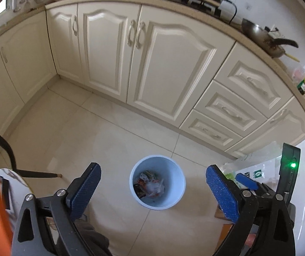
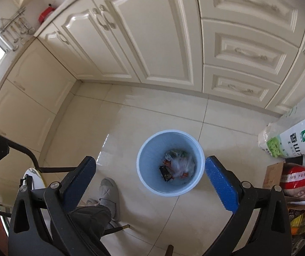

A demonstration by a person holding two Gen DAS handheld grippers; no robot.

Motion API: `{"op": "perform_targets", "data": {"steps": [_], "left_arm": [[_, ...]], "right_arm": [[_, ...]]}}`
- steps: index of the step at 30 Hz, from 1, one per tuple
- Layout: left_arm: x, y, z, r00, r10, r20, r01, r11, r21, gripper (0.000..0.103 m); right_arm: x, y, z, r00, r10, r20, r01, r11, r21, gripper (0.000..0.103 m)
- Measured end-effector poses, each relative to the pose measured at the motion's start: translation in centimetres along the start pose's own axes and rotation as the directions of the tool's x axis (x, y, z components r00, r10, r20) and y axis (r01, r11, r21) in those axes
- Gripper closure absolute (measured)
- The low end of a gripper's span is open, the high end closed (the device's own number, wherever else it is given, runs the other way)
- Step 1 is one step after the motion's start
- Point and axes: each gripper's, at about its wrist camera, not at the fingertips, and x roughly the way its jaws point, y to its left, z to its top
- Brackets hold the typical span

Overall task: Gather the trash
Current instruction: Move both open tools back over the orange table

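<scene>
A light blue round bin (image 1: 157, 182) (image 2: 170, 164) stands on the tiled kitchen floor and holds crumpled wrappers and plastic trash (image 1: 150, 183) (image 2: 177, 166). My left gripper (image 1: 153, 186) hovers high above the bin, its blue-padded fingers spread wide with nothing between them. My right gripper (image 2: 150, 181) also hangs above the bin, jaws wide apart and empty. Part of the right gripper's blue pad and black body (image 1: 247, 181) shows at the right of the left wrist view.
Cream cabinets (image 1: 152, 59) and drawers (image 2: 244, 51) line the far side. A white rice sack (image 2: 291, 140), a red bag (image 2: 299, 179) and boxes sit at the right. A person's grey slipper (image 2: 109, 192) and a chair leg (image 1: 39, 173) are at the left.
</scene>
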Motion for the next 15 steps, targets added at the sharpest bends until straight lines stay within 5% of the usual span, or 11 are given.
{"op": "perform_targets", "data": {"steps": [7,15], "left_arm": [[-9.3,2.7,-3.2,0.993,0.023,0.118,-0.02,0.999,-0.029,0.004],[-20.8,5.5,-8.3,0.954,0.105,0.28,-0.092,0.994,-0.059,0.002]], "right_arm": [[-5.4,5.1,0.2,0.994,0.051,0.093,-0.043,0.996,-0.08,0.0],[-11.8,13.4,0.4,0.97,0.147,0.193,-0.101,0.968,-0.229,0.0]]}}
